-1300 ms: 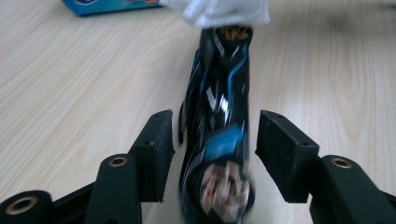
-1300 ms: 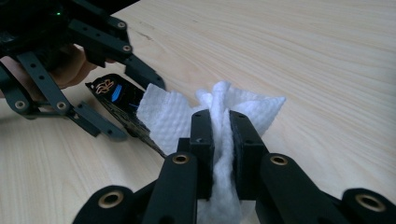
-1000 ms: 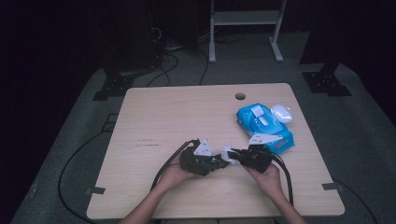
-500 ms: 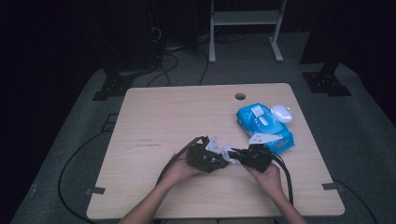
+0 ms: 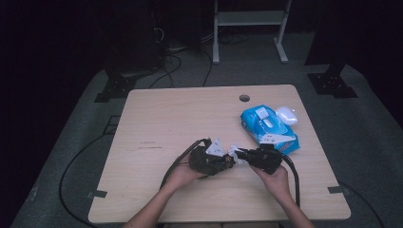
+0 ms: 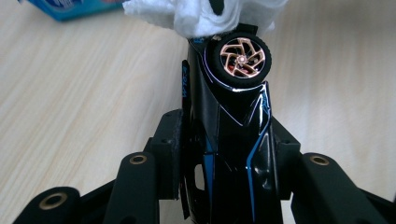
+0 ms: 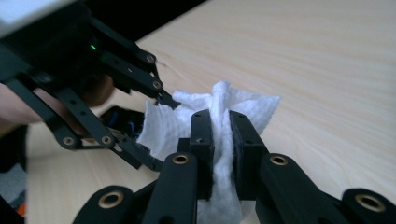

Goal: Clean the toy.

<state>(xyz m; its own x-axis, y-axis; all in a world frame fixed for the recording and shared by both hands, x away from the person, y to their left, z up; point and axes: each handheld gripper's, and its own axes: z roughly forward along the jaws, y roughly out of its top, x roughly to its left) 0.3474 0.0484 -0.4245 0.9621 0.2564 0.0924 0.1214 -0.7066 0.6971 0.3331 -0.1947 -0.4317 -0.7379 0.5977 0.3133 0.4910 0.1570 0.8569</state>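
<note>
near the middle of the worktop (image 5: pixel 157 118), toward its near edge, the left gripper (image 6: pixel 224 154) has a black toy car (image 6: pixel 233 121) between its fingers, which have just been closing and now press its sides; a copper-spoked wheel (image 6: pixel 241 58) points up. the right gripper (image 7: pixel 222 140) has its fingers pinched tight on a white wipe (image 7: pixel 243 109), held against the car's far end. a blue wipes pack (image 5: pixel 268 128) lies to the right, further back, with a small white thing (image 5: pixel 286 114) just beside it.
</note>
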